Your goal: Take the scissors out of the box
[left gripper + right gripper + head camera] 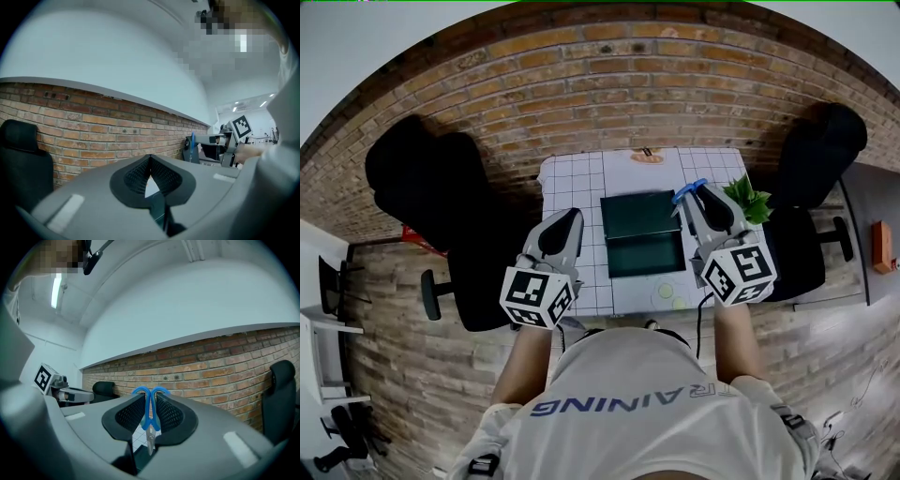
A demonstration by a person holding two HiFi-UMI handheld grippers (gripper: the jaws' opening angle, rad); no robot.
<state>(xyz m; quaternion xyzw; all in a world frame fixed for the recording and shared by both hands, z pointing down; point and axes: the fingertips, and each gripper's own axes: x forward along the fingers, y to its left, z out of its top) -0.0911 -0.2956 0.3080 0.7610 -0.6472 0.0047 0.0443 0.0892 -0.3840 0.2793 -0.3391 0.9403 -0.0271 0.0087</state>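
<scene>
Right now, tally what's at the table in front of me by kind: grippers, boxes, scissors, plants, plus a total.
Grippers: 2, the left gripper and the right gripper
Box: 1, open
Scissors: 1, in the right gripper
Plant: 1
Total: 5

The head view looks steeply down on the table (572, 178); both gripper views face level at the brick wall (93, 126).
</scene>
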